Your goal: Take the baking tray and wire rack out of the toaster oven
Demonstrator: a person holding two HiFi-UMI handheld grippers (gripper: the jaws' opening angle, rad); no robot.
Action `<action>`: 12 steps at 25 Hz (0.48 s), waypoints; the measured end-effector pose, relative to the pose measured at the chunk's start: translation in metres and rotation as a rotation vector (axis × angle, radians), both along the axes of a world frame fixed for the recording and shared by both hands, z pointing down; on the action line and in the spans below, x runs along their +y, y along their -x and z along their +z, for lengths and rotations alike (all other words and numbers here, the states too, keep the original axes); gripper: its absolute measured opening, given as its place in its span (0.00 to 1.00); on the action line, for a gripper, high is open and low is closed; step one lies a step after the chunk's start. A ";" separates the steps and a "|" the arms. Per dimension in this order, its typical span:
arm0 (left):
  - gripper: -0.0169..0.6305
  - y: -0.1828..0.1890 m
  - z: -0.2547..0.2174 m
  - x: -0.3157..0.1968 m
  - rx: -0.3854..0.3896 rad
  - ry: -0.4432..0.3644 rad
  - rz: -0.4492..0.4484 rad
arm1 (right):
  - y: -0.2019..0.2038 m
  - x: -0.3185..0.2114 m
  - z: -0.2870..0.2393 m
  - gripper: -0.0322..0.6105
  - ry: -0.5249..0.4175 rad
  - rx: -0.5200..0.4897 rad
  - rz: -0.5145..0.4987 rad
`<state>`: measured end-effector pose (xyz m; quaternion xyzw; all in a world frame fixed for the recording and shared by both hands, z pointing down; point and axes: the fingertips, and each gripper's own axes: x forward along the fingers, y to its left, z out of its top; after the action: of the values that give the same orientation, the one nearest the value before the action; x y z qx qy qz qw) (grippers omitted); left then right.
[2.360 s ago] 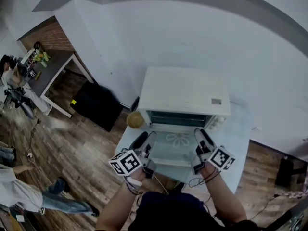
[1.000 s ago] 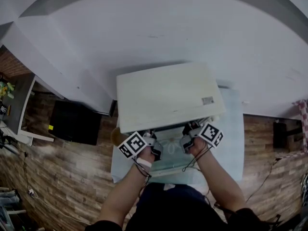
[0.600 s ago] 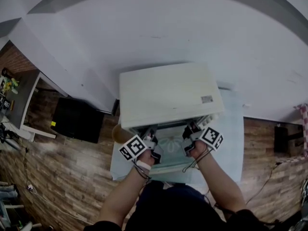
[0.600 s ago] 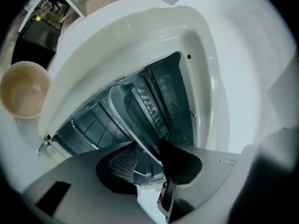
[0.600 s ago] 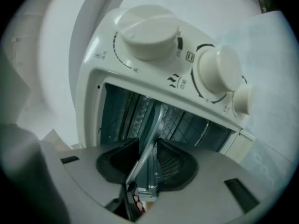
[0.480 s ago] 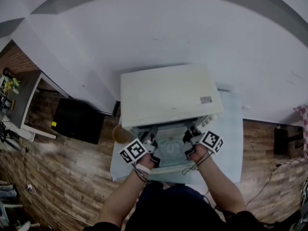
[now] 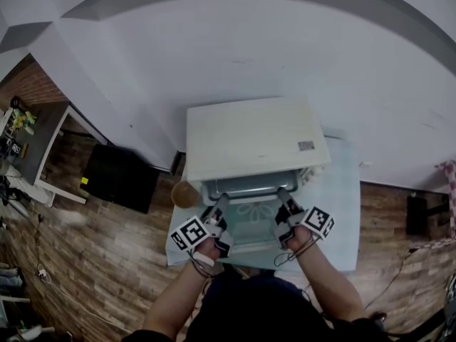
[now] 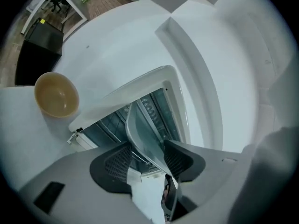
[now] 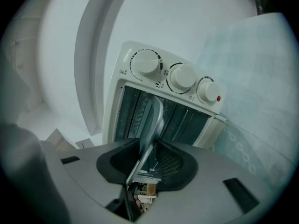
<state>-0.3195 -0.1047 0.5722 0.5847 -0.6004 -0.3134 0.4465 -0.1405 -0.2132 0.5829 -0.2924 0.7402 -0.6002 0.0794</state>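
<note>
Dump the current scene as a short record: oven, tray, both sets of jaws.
toaster oven: on table, door open
baking tray: partly out of oven, rim between both grippers' jaws
left gripper: jaws just been opening; tray rim between them, not clamped
right gripper: jaws just been closing; clamped on tray rim
bowl: tan, on table left of oven in head view

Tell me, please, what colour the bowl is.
The bowl is tan; the left gripper view shows it best.
</note>
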 end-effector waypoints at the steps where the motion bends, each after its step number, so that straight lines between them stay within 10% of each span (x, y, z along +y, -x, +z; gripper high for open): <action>1: 0.34 -0.001 0.002 0.003 0.007 0.005 -0.002 | -0.002 0.003 0.000 0.23 0.002 0.000 0.000; 8: 0.35 0.008 0.004 0.023 -0.032 0.013 0.025 | -0.023 0.029 0.004 0.22 0.027 0.014 -0.005; 12: 0.19 0.001 0.007 0.036 -0.112 0.055 0.090 | -0.030 0.043 0.003 0.22 0.026 0.005 -0.011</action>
<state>-0.3203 -0.0689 0.5788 0.6152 -0.6062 -0.2430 0.4416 -0.1101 -0.1700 0.5861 -0.2906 0.7341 -0.6096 0.0704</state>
